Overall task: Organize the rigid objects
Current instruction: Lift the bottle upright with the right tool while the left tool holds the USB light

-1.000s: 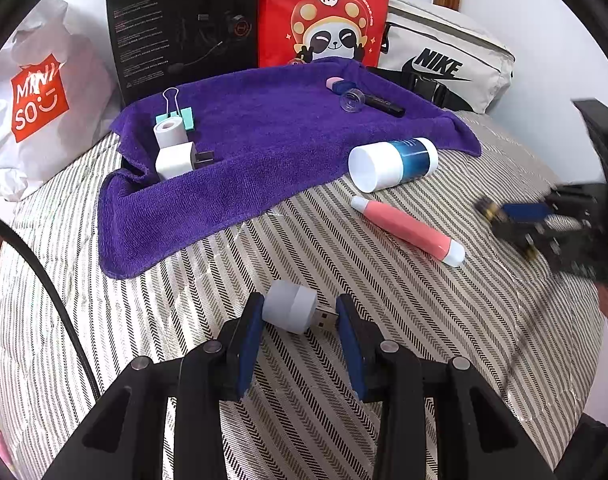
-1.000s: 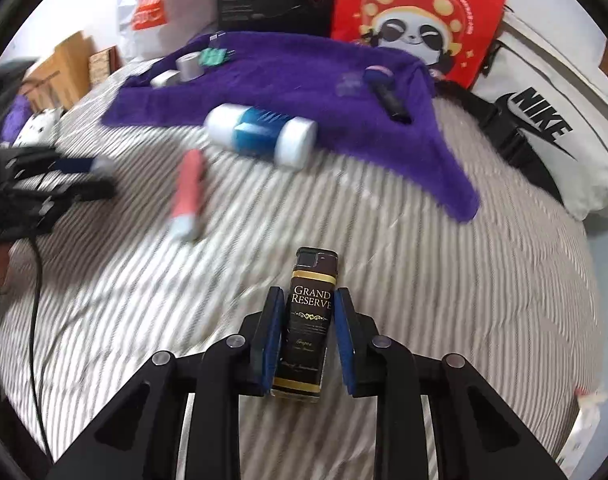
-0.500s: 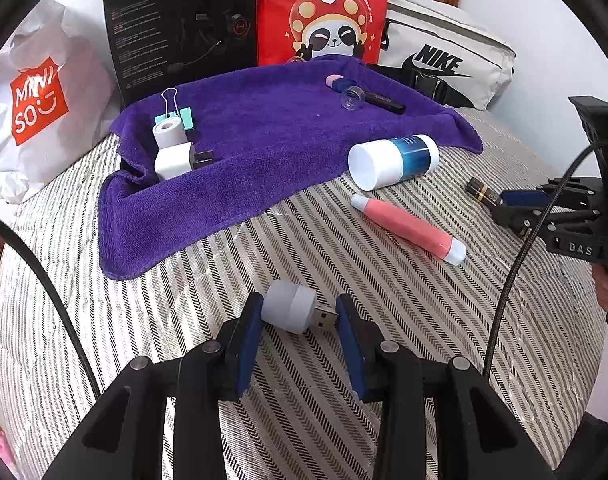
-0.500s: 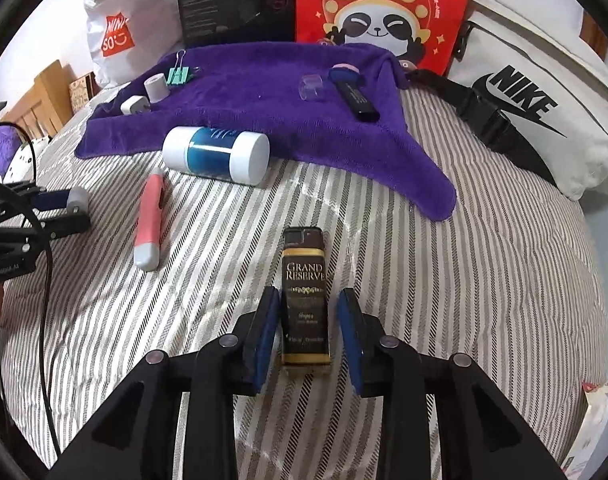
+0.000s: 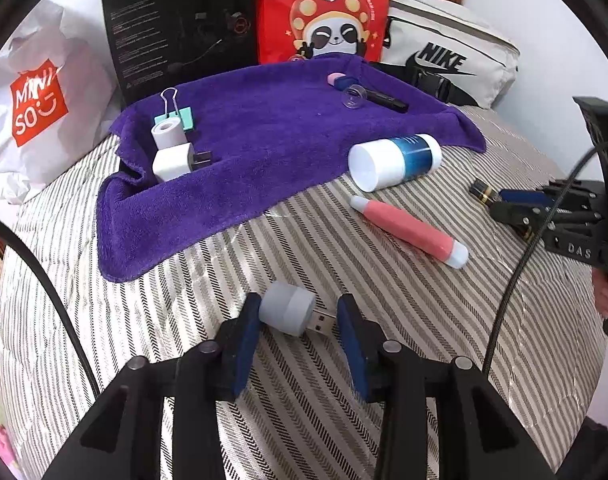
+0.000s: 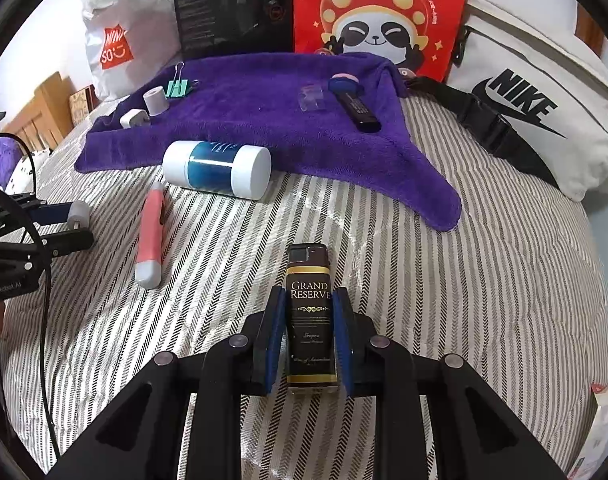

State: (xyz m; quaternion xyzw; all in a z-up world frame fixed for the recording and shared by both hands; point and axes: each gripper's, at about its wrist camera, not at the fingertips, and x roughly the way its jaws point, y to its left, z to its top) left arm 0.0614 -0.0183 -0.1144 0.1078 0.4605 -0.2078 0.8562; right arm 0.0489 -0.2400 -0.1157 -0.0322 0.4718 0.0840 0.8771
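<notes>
My left gripper (image 5: 298,326) is shut on a small grey USB plug light (image 5: 294,314), held crosswise just above the striped bedcover. My right gripper (image 6: 308,322) is shut on a dark "Grand Reserve" lighter (image 6: 308,312), which points forward low over the bedcover. A purple towel (image 5: 240,148) lies at the back with a white charger (image 5: 172,164), a white roll (image 5: 166,134), a green binder clip (image 5: 176,114), a clear cap (image 5: 353,98) and a black pen-like tube (image 5: 377,96) on it. A blue-and-white bottle (image 5: 395,160) and a pink tube (image 5: 407,232) lie on the bedcover.
Behind the towel stand a Miniso bag (image 5: 40,108), a black box (image 5: 180,28), a red panda bag (image 5: 323,12) and a white Nike pouch (image 5: 447,60). The bed's right side drops off near the wall. A black cable (image 5: 515,280) hangs from the right gripper.
My right gripper has swung left to face the towel, carrying the lighter closer to the pink tube. My left gripper holds still with the USB light.
</notes>
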